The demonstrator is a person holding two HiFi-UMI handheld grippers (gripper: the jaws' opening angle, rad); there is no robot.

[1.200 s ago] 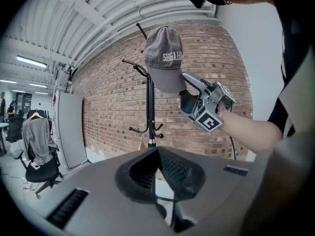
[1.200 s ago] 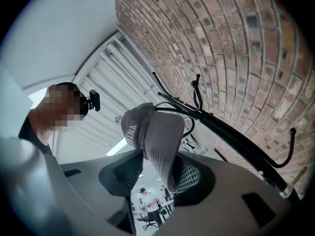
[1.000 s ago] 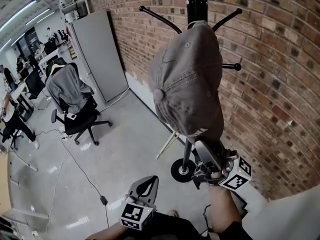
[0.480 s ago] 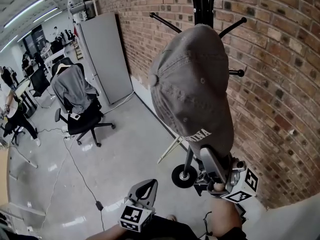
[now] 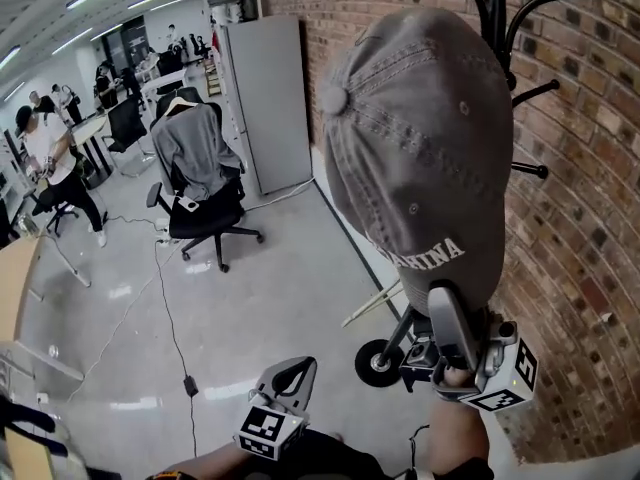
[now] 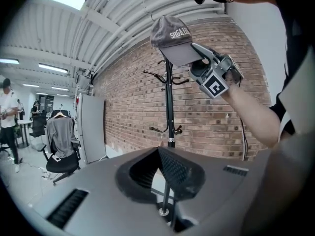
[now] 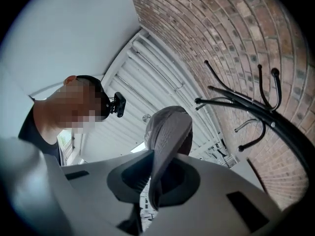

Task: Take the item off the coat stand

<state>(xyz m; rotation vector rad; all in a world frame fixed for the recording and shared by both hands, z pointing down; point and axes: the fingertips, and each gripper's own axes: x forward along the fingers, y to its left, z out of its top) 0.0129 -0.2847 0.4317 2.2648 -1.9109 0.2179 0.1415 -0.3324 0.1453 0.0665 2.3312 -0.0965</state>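
Observation:
A grey cap point(image 5: 420, 138) with white lettering on its back is held up by its brim in my right gripper point(image 5: 452, 318), whose jaws have just closed on the brim. In the right gripper view the brim point(image 7: 162, 156) runs between that gripper's point(image 7: 156, 181) jaws. The black coat stand point(image 5: 500, 18) rises just right of the cap, its hooks bare and its round base point(image 5: 380, 363) on the floor. My left gripper point(image 5: 288, 378) is low at the front, shut and empty. The left gripper point(image 6: 160, 154) view shows the cap point(image 6: 174, 36) raised above the stand point(image 6: 170, 97).
A brick wall point(image 5: 590, 218) runs close behind the stand. A grey cabinet point(image 5: 270, 98) stands against it further back. An office chair with a grey jacket point(image 5: 200, 168) sits on the floor at left, and a cable point(image 5: 180, 348) trails across it. People work at desks point(image 5: 50, 158) at far left.
The right gripper has risen with the cap, and the cap has come up off the stand's hook and away to the left. The left gripper stays low.

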